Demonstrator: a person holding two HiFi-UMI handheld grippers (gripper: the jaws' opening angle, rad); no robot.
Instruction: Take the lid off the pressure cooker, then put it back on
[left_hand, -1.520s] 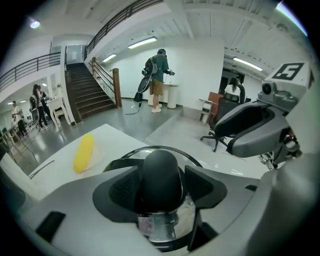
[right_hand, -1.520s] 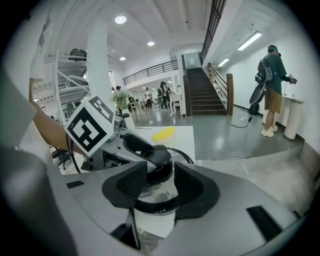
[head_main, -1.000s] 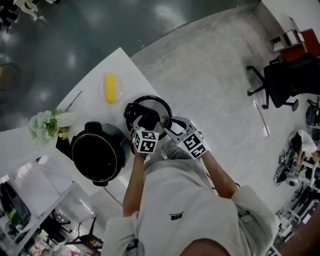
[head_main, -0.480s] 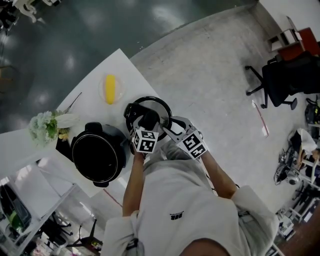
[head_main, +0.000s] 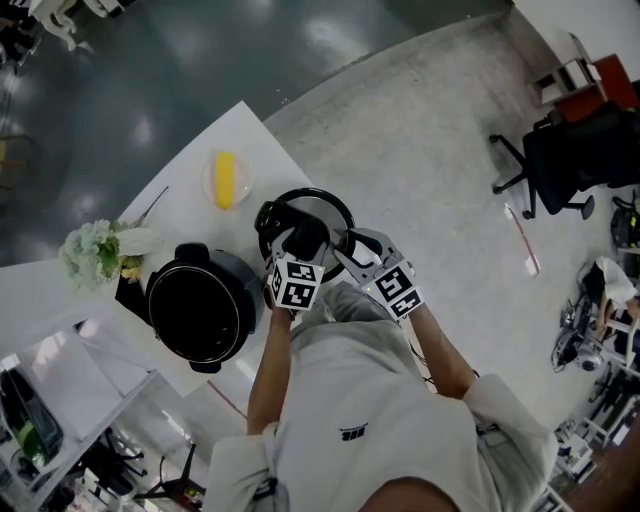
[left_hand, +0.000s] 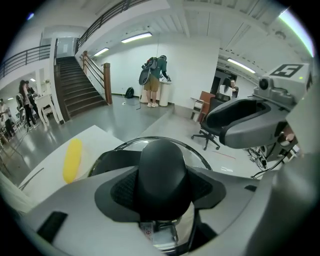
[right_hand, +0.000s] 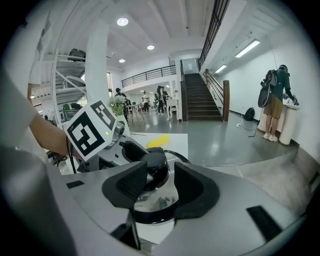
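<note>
The glass lid (head_main: 335, 205) with its steel rim hangs just above the white table (head_main: 190, 200), to the right of the open black pressure cooker (head_main: 195, 310). My left gripper (head_main: 304, 242) has just been closing and is now shut on the lid's black knob (left_hand: 162, 170), with a pad pressed on each side. My right gripper (right_hand: 160, 187) reaches over the lid's near rim (right_hand: 150, 216). Its jaws stand apart, and only glass shows between the pads. In the head view the right gripper (head_main: 346, 250) sits at the lid's right edge.
A yellow thing (head_main: 226, 178) lies on a small plate at the table's far side, and a bunch of flowers (head_main: 95, 250) stands left of the cooker. Metal shelving is at the lower left. An office chair (head_main: 580, 160) stands far off on the floor.
Both grippers have risen a little, and the lid has come up with them. It now looks slightly larger and nearer in the head view.
</note>
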